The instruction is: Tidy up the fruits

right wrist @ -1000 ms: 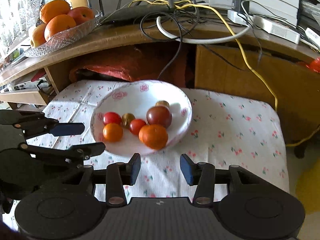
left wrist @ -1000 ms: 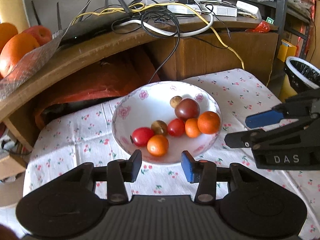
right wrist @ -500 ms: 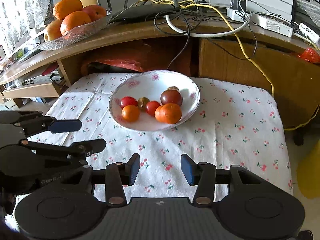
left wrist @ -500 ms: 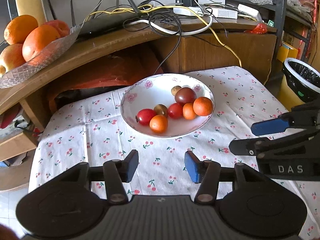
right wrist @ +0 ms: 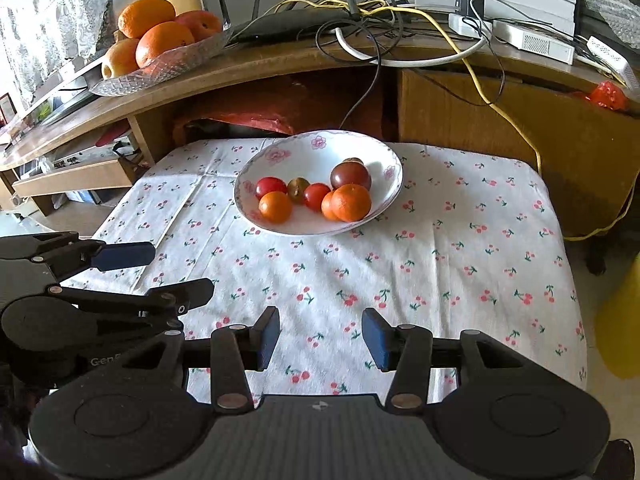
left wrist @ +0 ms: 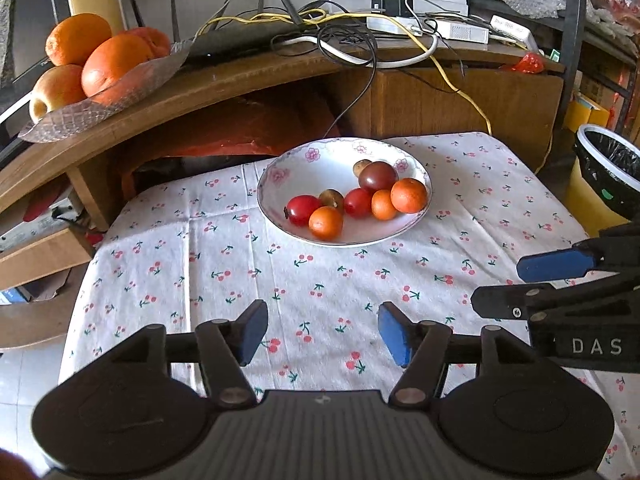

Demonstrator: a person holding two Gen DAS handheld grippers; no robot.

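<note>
Hovering low over the cherry-print cloth, well short of the floral bowl at twelve o'clock. Left gripper and right gripper both gaping, carrying nothing. Fruits lying bunched inside the bowl: dark plum, orange one, red tomato touching neighbours. Risking, on any reach in: nudging neighbours, rolling round fruit off smooth skins, tipping the shallow rim, bruising soft tomatoes through overtight pinching. Also risking claws colliding, crowding at three and nine o'clock.

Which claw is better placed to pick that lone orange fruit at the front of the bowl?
Probably the left claw: the orange fruit sits straight ahead of its open gap. From the right claw, it lies off to the left.
</note>
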